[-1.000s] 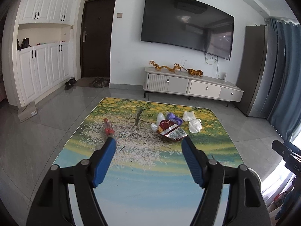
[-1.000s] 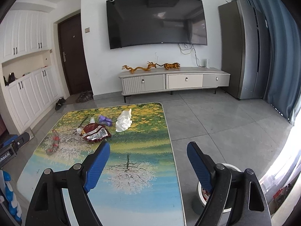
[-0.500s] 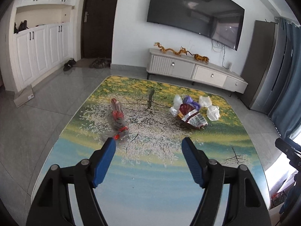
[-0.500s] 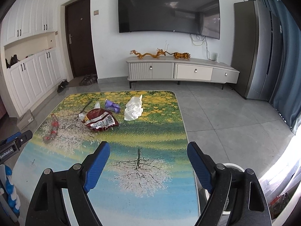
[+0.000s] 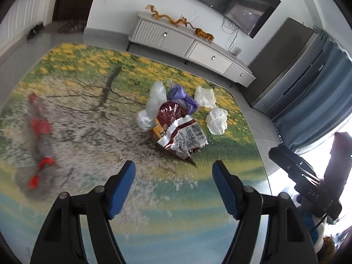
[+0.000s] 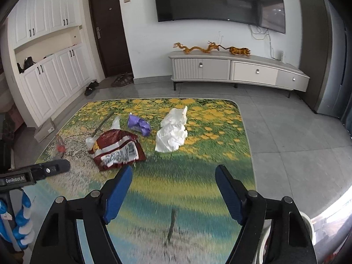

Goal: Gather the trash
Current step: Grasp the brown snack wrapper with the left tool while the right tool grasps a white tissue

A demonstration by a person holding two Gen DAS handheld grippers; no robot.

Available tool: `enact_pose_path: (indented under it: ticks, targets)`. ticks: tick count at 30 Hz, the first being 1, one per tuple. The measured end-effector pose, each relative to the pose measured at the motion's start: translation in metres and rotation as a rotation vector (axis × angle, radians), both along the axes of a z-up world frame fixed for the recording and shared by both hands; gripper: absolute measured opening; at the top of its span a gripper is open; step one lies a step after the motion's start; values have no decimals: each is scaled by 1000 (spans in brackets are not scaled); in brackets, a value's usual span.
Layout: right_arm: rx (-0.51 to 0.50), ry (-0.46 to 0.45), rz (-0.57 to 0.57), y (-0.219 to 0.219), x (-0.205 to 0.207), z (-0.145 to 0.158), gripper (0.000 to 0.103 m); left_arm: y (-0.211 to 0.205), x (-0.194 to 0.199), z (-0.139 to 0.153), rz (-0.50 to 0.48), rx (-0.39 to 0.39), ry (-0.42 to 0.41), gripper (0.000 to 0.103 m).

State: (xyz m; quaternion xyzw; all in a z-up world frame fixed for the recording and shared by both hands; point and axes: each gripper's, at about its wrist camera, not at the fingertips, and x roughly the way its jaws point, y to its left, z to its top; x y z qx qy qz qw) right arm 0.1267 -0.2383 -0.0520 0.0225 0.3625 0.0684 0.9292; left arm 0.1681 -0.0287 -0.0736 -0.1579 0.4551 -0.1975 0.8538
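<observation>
Hovering — jaws apart — over snack bag point(image 5: 179, 129)

Both cameras ride behind their own blue-padded fingers point(image 5: 123, 189) point(image 6: 118, 193), angled down over the landscape-printed bench point(image 5: 92, 114) point(image 6: 198, 149). The left view sits nearer, tilted. Both share the crumpled dark-red snack wrapper point(image 5: 176, 125) point(image 6: 116, 149), white tissues, the long pale TV cabinet point(image 5: 189, 46) point(image 6: 237, 70).

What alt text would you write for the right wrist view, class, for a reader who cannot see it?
The right gripper, empty and closing, hangs over a landscape-print table strewn with trash: a red snack bag, purple wrapper and crumpled white tissue. Behind are a TV and low cabinet.
</observation>
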Motion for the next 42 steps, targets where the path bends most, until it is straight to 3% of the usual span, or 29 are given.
enact_pose_path:
  ticks: [9,15,17,23,28,36,42]
  targets:
    - [64,43,67,1,84,-37,71,-13,38,-23,68,-26,68,66]
    - [76,79,68,0,110,-53,68,-17,44,-30,94,-30,87,58]
    - [76,86,67,-1,113,-55,66,-21,44,-31,92,-22,81,52]
    - [65,120,63,-2,119,-62,45,-32,47,-34,77,-7,86,29]
    - [51,139,80,1,112,-66,21,-31,37,-32,62,-33,70,14]
    - [68,139,110,6,74,-60,13,-14,-1,-18,69,-41,43,9]
    - [102,95,116,4,26,-37,13,4,-37,4,96,-43,8,8]
